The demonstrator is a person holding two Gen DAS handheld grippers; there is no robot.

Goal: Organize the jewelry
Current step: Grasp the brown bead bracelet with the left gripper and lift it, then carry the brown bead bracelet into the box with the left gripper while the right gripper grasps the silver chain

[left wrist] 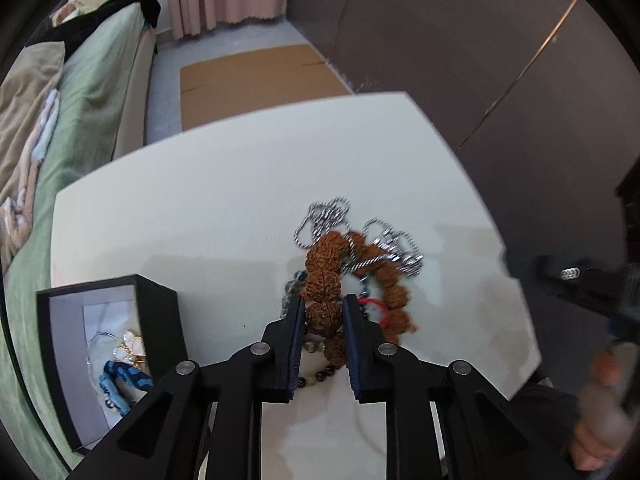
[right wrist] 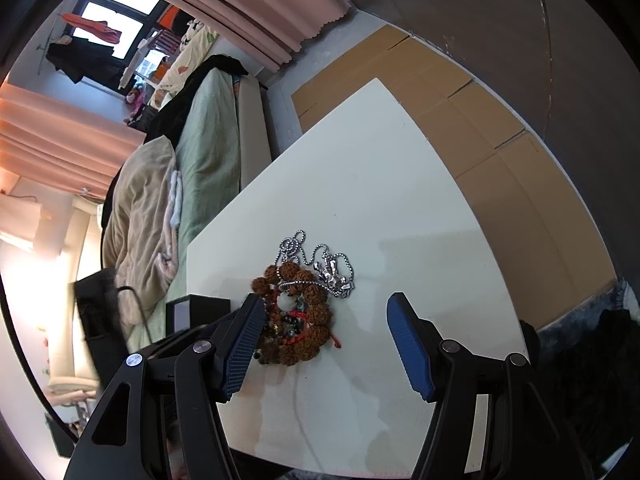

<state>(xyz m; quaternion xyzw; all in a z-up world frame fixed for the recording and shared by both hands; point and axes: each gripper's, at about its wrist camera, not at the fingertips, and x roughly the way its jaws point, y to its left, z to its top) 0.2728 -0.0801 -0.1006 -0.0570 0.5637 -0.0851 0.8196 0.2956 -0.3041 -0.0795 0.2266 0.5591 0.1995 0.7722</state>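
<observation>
A pile of jewelry lies on the white table (left wrist: 200, 208): a brown rough-bead bracelet (left wrist: 324, 272), a silver chain necklace (left wrist: 384, 248), dark small beads and a red cord. My left gripper (left wrist: 323, 308) is closed on the brown bead bracelet, a bead squeezed between its pads. A black jewelry box (left wrist: 108, 344) at the left holds a blue piece and a white flower piece. My right gripper (right wrist: 326, 312) is open and empty, hovering above the table just in front of the pile, where the bracelet (right wrist: 304, 312) and chain (right wrist: 332, 272) show.
A bed with green sheet (left wrist: 80, 100) stands left of the table. Cardboard (left wrist: 256, 80) lies on the floor beyond the far edge. A dark wall (left wrist: 480, 60) is at the right. The black box also shows in the right wrist view (right wrist: 200, 308).
</observation>
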